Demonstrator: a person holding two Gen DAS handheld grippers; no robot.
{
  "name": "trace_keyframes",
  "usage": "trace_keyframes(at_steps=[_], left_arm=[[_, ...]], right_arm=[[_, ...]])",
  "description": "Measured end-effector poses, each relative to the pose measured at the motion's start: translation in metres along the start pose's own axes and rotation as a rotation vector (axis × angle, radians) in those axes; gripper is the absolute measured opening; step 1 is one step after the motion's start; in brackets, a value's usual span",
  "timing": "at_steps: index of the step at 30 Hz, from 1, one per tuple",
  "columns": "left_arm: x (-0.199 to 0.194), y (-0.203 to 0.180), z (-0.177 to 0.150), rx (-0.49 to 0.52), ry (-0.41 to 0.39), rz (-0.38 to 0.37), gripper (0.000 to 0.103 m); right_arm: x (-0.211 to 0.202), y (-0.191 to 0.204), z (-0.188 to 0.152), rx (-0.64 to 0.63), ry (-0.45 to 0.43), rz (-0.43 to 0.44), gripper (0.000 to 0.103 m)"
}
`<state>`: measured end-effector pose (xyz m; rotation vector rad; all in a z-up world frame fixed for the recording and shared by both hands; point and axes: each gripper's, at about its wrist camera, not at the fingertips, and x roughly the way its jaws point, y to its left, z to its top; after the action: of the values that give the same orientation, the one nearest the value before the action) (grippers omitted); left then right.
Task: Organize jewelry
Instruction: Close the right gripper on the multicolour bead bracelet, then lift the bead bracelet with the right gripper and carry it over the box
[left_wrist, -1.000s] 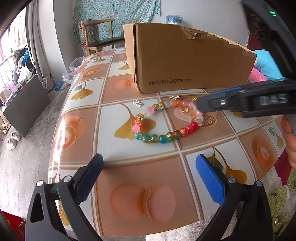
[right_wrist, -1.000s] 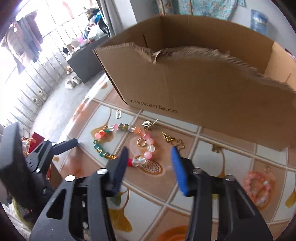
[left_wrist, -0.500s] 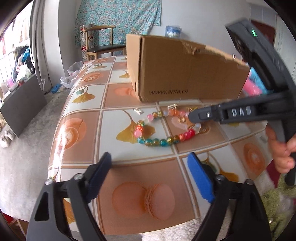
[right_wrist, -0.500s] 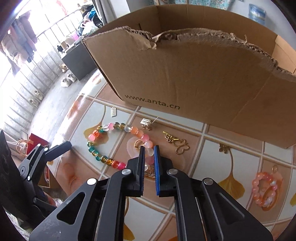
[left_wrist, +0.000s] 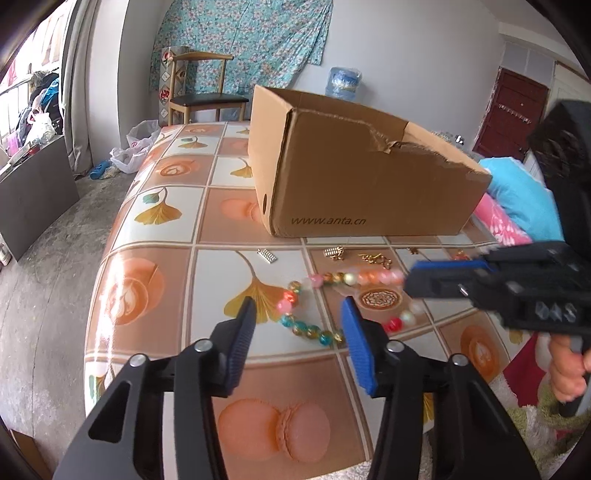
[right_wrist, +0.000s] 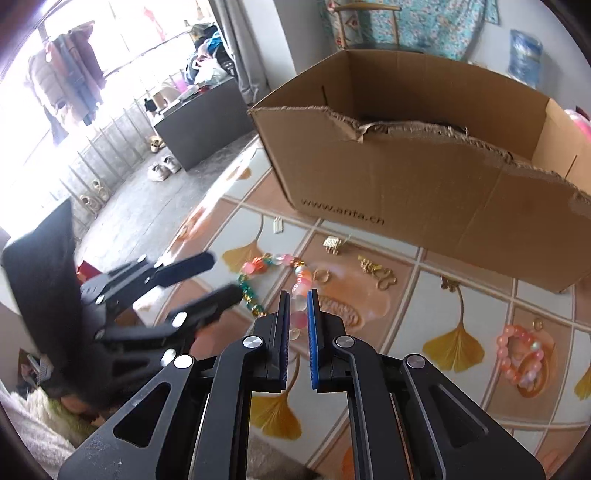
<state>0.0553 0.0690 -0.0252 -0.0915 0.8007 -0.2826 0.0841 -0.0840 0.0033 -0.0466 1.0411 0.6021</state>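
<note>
A multicoloured bead bracelet (left_wrist: 334, 277) lies partly on the patterned tabletop (left_wrist: 155, 288) in front of an open cardboard box (left_wrist: 369, 177). My right gripper (right_wrist: 297, 306) is shut on the bracelet's (right_wrist: 258, 266) pink and white beads and pulls that side up off the table. It enters the left wrist view from the right (left_wrist: 410, 284). My left gripper (left_wrist: 299, 332) is closing, with the teal and amber beads between its blue pads, which do not touch them. The left gripper (right_wrist: 218, 275) also shows in the right wrist view.
Small gold charms (left_wrist: 334, 253) (left_wrist: 375, 257) and a silver one (left_wrist: 266, 255) lie near the box front. A gold ring (right_wrist: 321, 275) and a pink bead bracelet (right_wrist: 521, 350) rest on the table. The box (right_wrist: 406, 177) has a torn front rim. A chair (left_wrist: 207, 92) stands behind.
My right gripper shut on the bracelet's pale beads and rose, stretching the loop. My left gripper's jaws narrowed and now straddle the teal beads.
</note>
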Motion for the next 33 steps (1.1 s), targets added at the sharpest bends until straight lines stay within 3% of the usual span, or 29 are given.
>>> trace_keyframes(at_steps=[8,17,33], left_arm=[[0.016,-0.009,-0.002,0.017,0.085,0.000,0.032],[0.024,-0.027,-0.003,0.057,0.135,-0.023,0.010],[0.026,-0.041,-0.001,0.055,0.207,-0.035,0.011]], right_arm=[[0.010,-0.013,-0.026,0.016,0.067,-0.045,0.007],[-0.003,-0.024,-0.026,0.004,0.024,-0.104,0.007],[-0.012,-0.043,-0.035,0.050,0.016,-0.060,0.017]])
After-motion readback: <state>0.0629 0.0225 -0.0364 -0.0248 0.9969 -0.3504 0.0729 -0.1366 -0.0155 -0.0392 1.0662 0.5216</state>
